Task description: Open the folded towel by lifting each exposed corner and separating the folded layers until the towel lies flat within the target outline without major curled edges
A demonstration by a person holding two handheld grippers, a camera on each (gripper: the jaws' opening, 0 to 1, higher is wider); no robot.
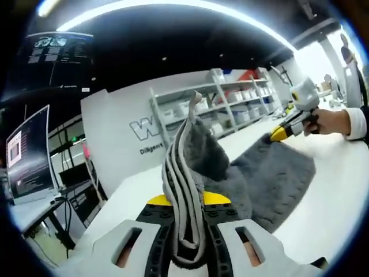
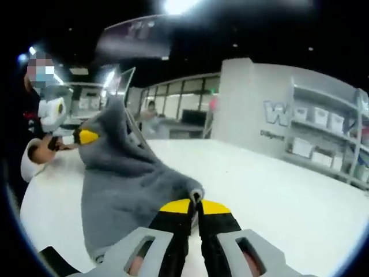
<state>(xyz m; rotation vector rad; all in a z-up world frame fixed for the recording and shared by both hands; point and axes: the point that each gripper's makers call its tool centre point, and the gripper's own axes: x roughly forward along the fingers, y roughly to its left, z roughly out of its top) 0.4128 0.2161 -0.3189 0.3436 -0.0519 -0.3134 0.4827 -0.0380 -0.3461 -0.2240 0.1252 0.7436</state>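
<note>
In the left gripper view, the left gripper (image 1: pixel 187 202) stands at the bottom centre of the frame with its yellow-tipped fingers (image 1: pixel 158 201) closed on a bunched fold of the grey towel (image 1: pixel 242 173). Several layered edges of the cloth rise in a ridge from between the fingers toward the middle of the frame, and the rest of the towel runs to the right across the white bench (image 1: pixel 328 196). At the right of that frame, the right gripper (image 1: pixel 281 134) meets the towel's far edge, held by a person's hand (image 1: pixel 328 122) with a white cuff.

In the right gripper view, the right gripper (image 2: pixel 195 206) sits at the bottom centre, its fingers (image 2: pixel 174 206) pressed together on a small pinch of the towel's edge (image 2: pixel 124 184). From there the cloth spreads to the left and rises to a peak at the upper left of the frame, where the other gripper (image 2: pixel 86 137) grips it; a good part of the towel is lifted off the bench (image 2: pixel 277 190) between the two.

On the white wall panel (image 1: pixel 124 133) behind the bench, large letters begin with "W" and smaller writing below begins "Diligen"; the rest is hidden by the towel or too blurred to read. Shelves (image 1: pixel 236 107) with white bins stand along the wall, and a screen (image 1: pixel 29 156) at the left of the left gripper view shows text too small to read.
</note>
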